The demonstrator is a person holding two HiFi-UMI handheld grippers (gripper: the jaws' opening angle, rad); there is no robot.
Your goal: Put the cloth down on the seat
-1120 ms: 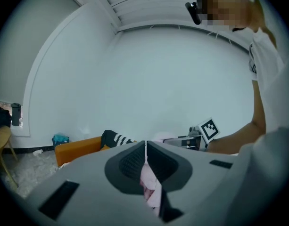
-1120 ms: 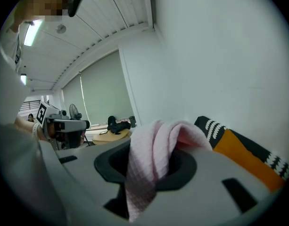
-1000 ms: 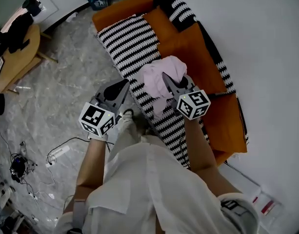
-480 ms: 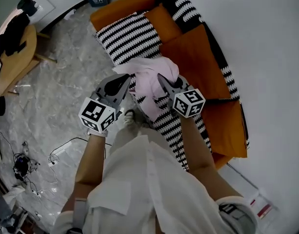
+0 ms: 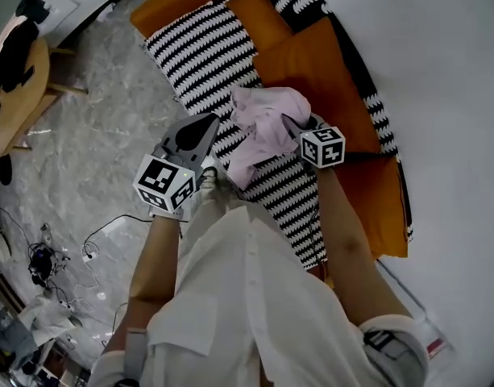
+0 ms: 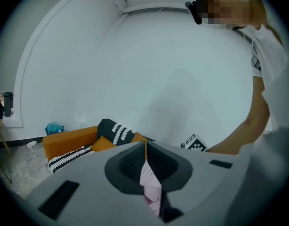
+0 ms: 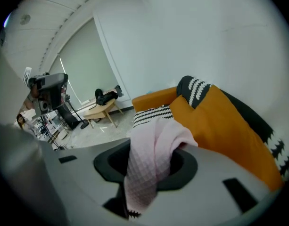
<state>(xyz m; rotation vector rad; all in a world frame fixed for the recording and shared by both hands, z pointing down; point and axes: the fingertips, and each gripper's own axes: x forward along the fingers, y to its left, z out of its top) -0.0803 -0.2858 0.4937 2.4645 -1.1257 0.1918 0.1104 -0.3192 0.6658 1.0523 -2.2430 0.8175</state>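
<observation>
Above the striped seat cover [image 5: 190, 55], the right gripper [image 5: 293, 126] jaws are opening, with the bunched pink cloth [image 5: 263, 123] still between them. Jaws together and empty, the left gripper [image 5: 208, 122] sits at the seat's front edge, with marble floor [image 5: 93, 151] beside it.

The left gripper [image 6: 145, 147] fills the lower frame, its jaws closed on a strip of pink cloth [image 6: 151, 188] that hangs down between them. Beyond it, an orange sofa [image 6: 69, 138] with a black-and-white striped cushion [image 6: 113, 130] and a striped throw [image 6: 69, 155] stands against a white wall [image 6: 135, 65]. A person's bare forearm [image 6: 250, 126] and white shirt [image 6: 271, 74] come in from the right.
</observation>
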